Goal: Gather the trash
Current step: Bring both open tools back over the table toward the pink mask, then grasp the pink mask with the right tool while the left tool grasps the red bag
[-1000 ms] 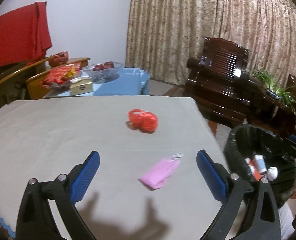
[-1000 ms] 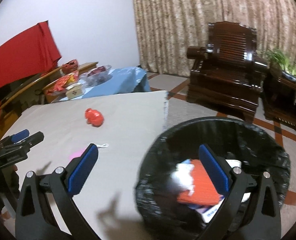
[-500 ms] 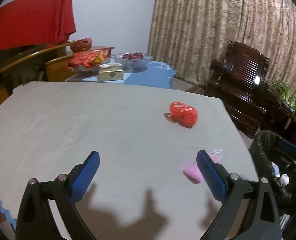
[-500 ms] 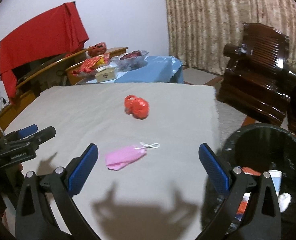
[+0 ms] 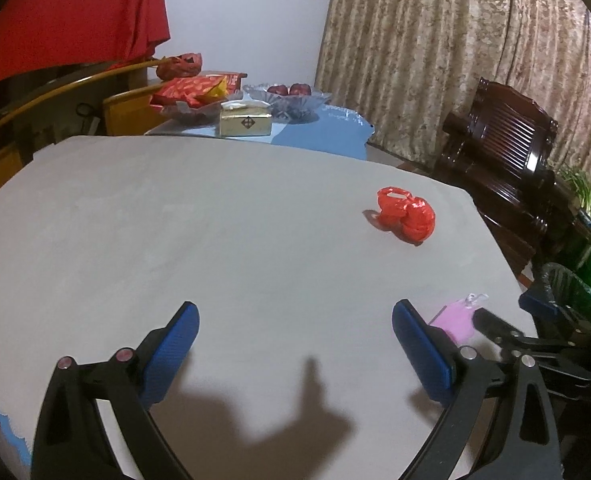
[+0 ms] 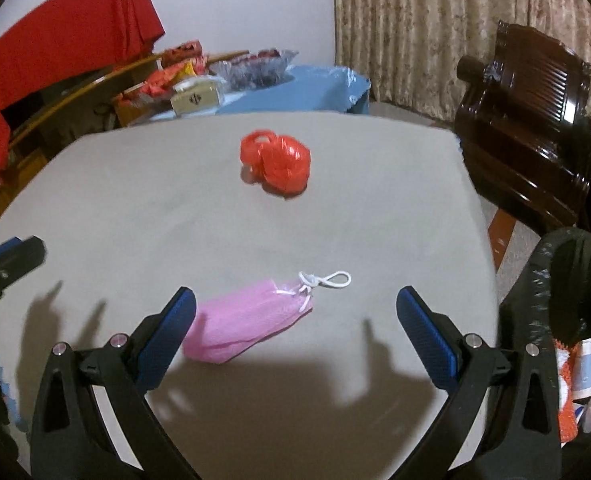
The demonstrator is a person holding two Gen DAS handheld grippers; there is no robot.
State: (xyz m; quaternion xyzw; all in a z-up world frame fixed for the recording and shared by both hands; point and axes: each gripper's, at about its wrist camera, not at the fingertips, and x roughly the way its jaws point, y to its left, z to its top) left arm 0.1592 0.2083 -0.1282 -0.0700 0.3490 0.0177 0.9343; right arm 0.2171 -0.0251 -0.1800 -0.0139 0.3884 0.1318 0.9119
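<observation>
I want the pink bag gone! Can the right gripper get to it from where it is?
Probably yes. The right gripper is open with the pink bag lying on the table just ahead between its fingers, and nothing sits in between. The red bag lies farther back.

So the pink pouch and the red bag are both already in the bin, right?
No. The pink pouch and the red bag both lie on the table, as the right wrist view shows. The bin stands beside the table.
</observation>
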